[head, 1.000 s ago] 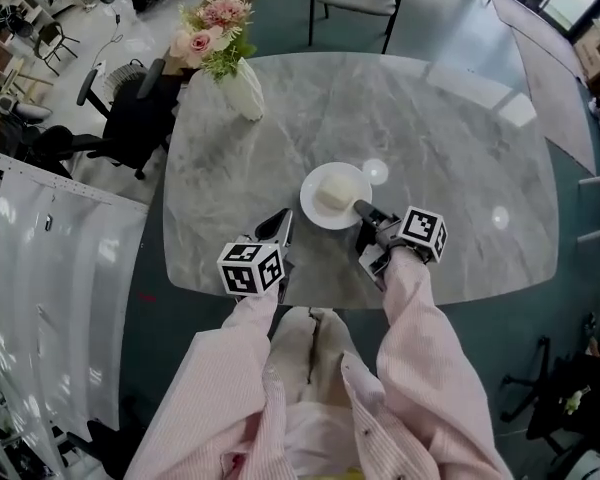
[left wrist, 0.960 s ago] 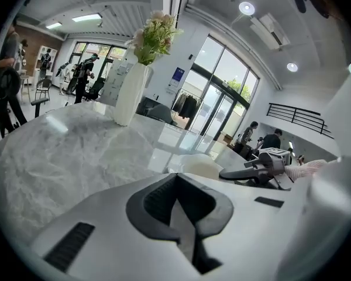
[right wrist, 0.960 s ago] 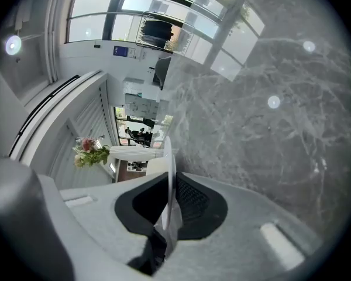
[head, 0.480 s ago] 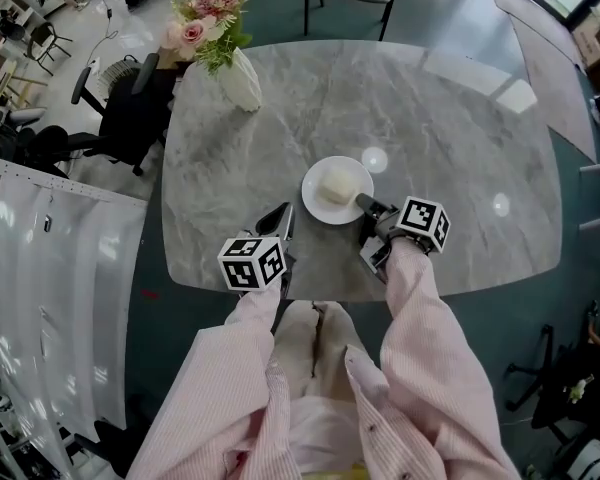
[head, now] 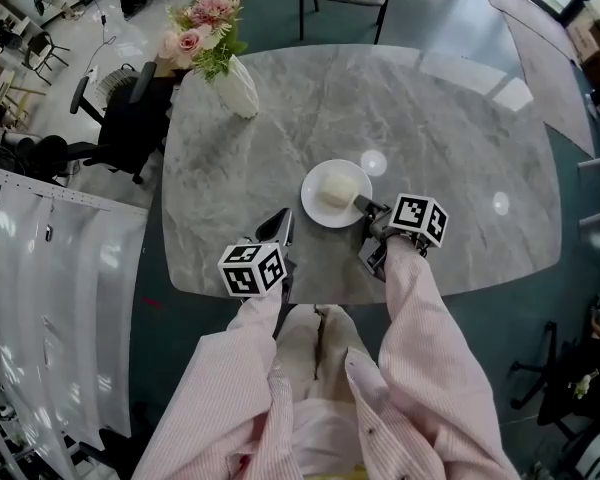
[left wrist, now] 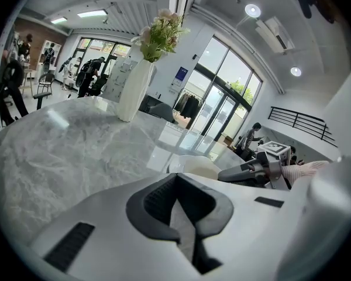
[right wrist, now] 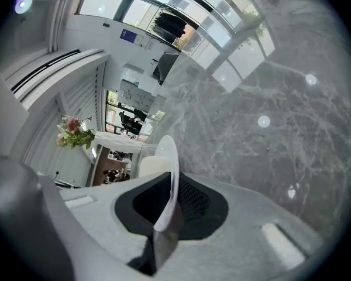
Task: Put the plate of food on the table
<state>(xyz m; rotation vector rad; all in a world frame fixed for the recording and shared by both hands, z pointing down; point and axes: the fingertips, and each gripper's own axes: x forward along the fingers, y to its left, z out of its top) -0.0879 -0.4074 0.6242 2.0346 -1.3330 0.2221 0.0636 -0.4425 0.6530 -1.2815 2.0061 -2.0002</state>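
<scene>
A black office chair (head: 120, 118) stood off the left edge of the grey marble tabletop (head: 460, 118). A white vase (head: 237, 90) of pink flowers (head: 205, 26) sat on the tabletop's far left corner. At the near edge, the left tool (head: 279, 226) hovered with its jaws clenched together and nothing between them, well apart from the vase and just left of the plate (head: 310, 206). The white plate lay near the middle of the tabletop's near half and carried a pale block of food (head: 332, 190). Whether its base touched the marble could not be told. The right tool (head: 363, 206) reached in from the plate's right, its jaws pinching the thin rim.
</scene>
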